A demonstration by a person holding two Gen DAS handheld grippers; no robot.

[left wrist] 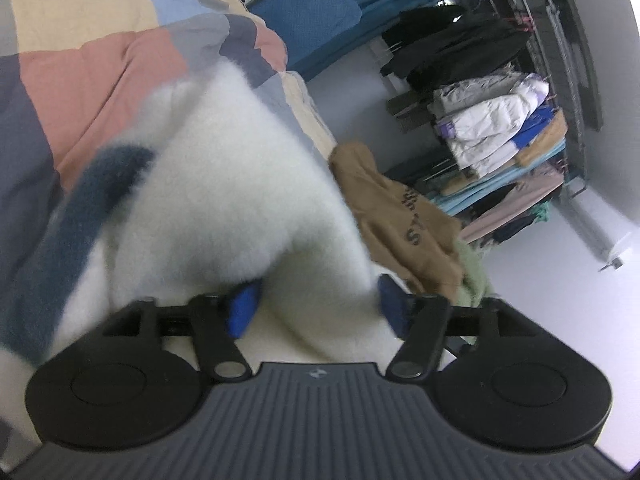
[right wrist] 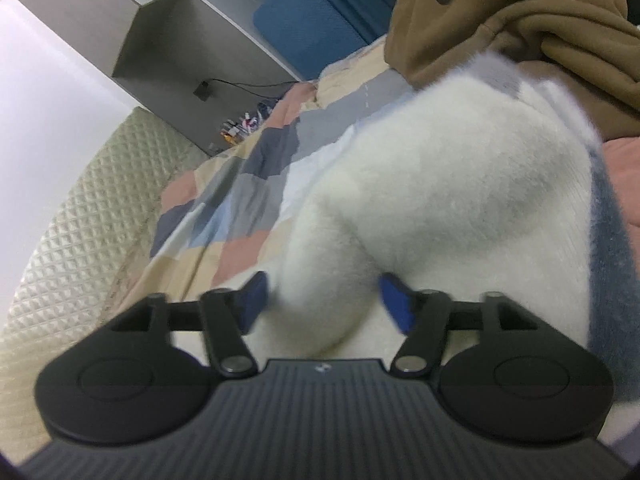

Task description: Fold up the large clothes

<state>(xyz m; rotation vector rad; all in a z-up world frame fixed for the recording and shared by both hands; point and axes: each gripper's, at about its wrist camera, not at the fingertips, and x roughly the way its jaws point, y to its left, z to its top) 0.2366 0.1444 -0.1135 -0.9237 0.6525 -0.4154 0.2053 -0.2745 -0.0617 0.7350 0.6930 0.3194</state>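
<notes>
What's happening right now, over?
Left gripper and right gripper open around white fleece garment. Brown hoodie piled just beyond.

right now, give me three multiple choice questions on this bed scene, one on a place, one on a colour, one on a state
1. Where does the brown hoodie lie?
A. on the bed beyond the white fleece
B. hung on the rack
C. on the floor

2. What colour is the stripe on the white fleece?
A. red
B. dark blue
C. yellow

3. How do the left gripper and the right gripper stand?
A. both shut tight with nothing between them
B. one open, one shut
C. both spread wide with white fleece between them

Answers:
1 A, the right wrist view shows it piled on the quilt behind the fleece.
2 B, a dark blue band runs along the fleece in both views.
3 C, the blue pads sit far apart in each view with a fold of fleece bulging between them.
</notes>
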